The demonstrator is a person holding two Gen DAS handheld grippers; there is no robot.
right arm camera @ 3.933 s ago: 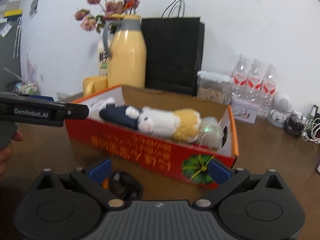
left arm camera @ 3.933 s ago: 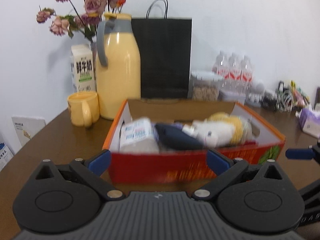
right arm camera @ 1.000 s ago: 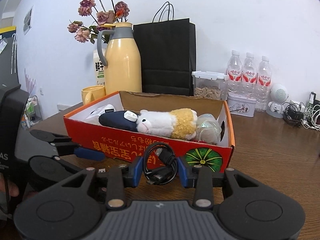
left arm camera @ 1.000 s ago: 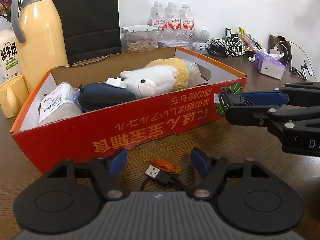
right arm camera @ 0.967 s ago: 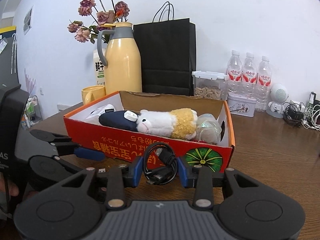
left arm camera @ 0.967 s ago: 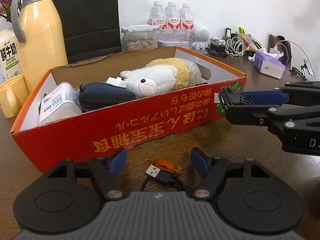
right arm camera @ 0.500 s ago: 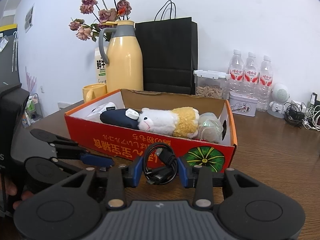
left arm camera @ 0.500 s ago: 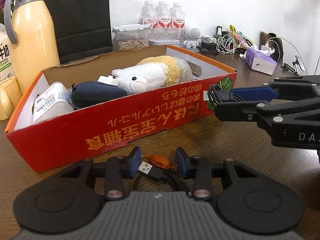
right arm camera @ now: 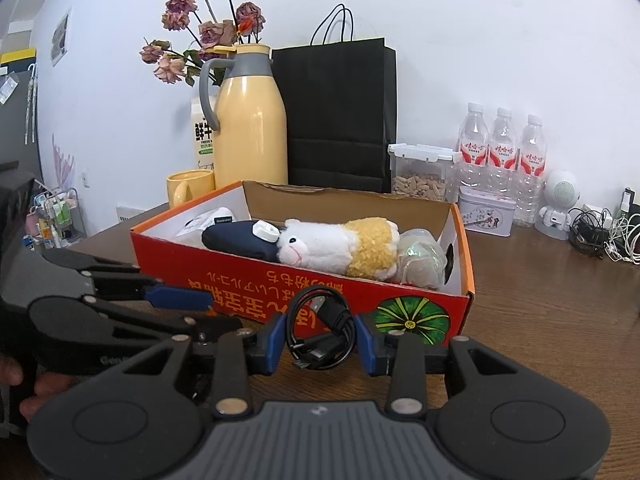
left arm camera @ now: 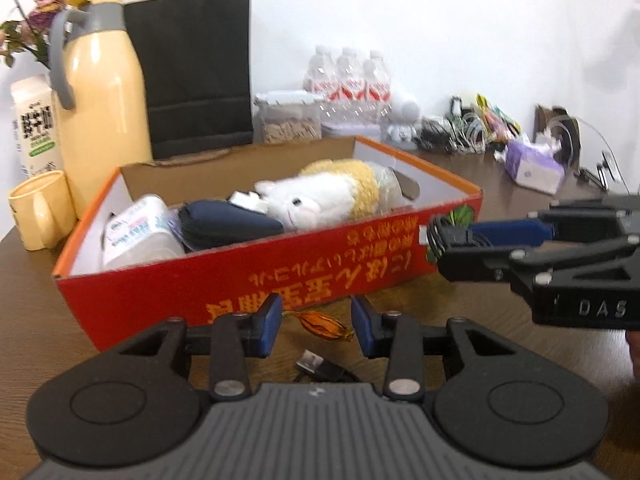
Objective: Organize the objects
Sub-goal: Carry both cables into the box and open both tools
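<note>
While the right gripper (right arm camera: pixel 320 344) is clamping the coiled black cable (right arm camera: pixel 324 332) between its blue pads, the coil is hanging above the table (right arm camera: pixel 540 320), just in front of the red box (left arm camera: pixel 280 276). The cable is looking thin and glossy, wound in a loose loop with a plug end tucked low in the coil. The left gripper (left arm camera: pixel 316 330) is sitting at a narrow gap with nothing pressed between the pads; a dried orange petal (left arm camera: pixel 320 324) is lying on the table in line with that gap, and a loose USB plug (left arm camera: pixel 314 360) is lying nearer the camera, clear of the pads. Can't tell if that plug belongs to the same cable. A hand (right arm camera: pixel 24 384) is gripping the left tool's body at the edge of the right view. Both tools are pointing slightly down at the box's front wall, which is standing between them and the contents: a white pack (left arm camera: pixel 136 232), a navy pouch (right arm camera: pixel 236 242) and a plush toy (right arm camera: pixel 336 248), lying side by side. Behind the box, a yellow mug (right arm camera: pixel 188 186), a yellow thermos (right arm camera: pixel 250 120), a black paper bag (right arm camera: pixel 340 112) and water bottles (right arm camera: pixel 504 140) are lining the wall.
</note>
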